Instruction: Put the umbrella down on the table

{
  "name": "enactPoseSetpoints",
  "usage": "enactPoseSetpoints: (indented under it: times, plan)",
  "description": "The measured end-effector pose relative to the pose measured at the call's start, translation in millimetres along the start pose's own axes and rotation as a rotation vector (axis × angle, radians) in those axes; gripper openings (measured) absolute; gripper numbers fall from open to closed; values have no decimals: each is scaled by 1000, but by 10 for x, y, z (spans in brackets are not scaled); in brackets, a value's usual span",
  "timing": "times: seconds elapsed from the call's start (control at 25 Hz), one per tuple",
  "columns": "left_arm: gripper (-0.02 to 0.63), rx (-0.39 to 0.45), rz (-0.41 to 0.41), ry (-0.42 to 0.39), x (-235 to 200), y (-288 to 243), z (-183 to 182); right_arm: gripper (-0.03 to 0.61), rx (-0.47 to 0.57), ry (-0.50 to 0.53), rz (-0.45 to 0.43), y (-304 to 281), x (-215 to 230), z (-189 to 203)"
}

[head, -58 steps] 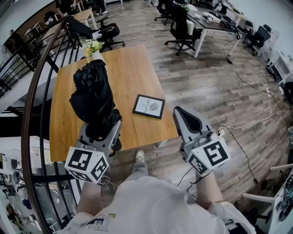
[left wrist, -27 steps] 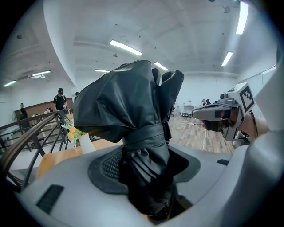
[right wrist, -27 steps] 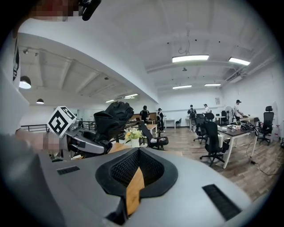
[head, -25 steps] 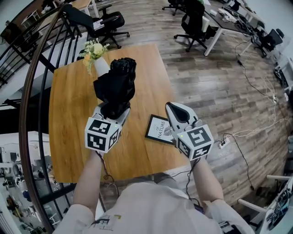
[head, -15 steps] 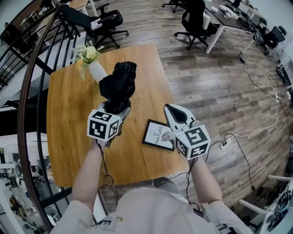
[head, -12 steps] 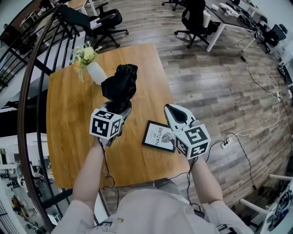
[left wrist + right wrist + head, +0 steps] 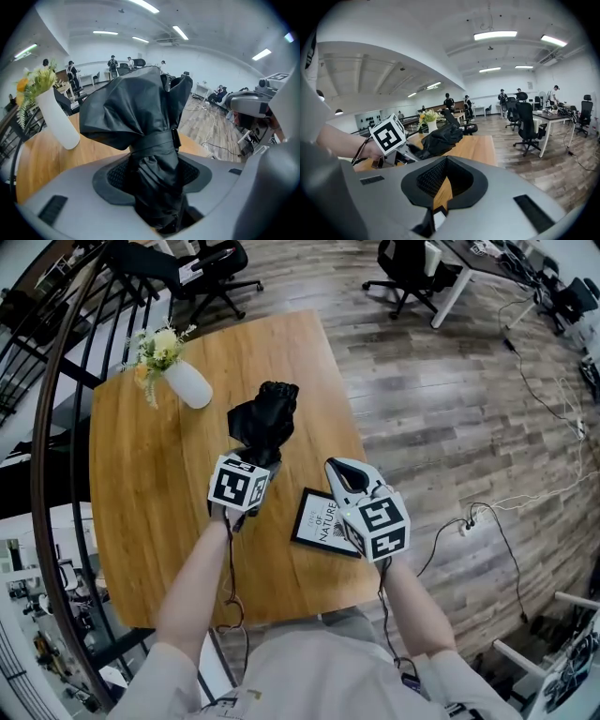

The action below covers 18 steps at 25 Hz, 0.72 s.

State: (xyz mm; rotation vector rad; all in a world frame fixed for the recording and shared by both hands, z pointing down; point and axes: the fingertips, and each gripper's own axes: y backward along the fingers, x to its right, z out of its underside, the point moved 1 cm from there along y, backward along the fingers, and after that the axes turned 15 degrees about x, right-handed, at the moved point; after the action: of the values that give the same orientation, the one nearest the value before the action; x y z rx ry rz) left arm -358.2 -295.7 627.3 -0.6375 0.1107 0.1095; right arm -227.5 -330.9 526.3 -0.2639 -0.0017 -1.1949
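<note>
A folded black umbrella (image 7: 267, 418) with a strap round it (image 7: 154, 140) sticks out of my left gripper (image 7: 251, 461), which is shut on its lower end (image 7: 157, 187). It hangs tilted over the middle of the wooden table (image 7: 141, 484), close above the top; I cannot tell whether it touches. In the right gripper view the umbrella (image 7: 440, 136) lies to the left, past the marker cube. My right gripper (image 7: 339, 467) hovers to the right of it over the table's right side, its jaws shut with nothing between them (image 7: 445, 159).
A white vase with flowers (image 7: 183, 379) stands at the table's far left. A framed picture (image 7: 319, 519) lies flat near the front right, partly under my right gripper. A dark railing (image 7: 52, 427) runs along the left; office chairs (image 7: 408, 263) stand on the wooden floor beyond.
Both grippers have come down toward the table top. The umbrella, still in the left gripper, has sunk and tipped forward over the table's middle.
</note>
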Motion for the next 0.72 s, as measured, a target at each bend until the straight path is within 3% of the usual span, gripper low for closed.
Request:
enactPoseSetpoints:
  times: [0.56,0.72]
  plan:
    - [261,-179,-4,73,-40,-596,685,28,-116,-144,24,-69,282,752]
    - [262,-233,-10,46,-79,-692,804,28,-146,-174,29,-59,261,874]
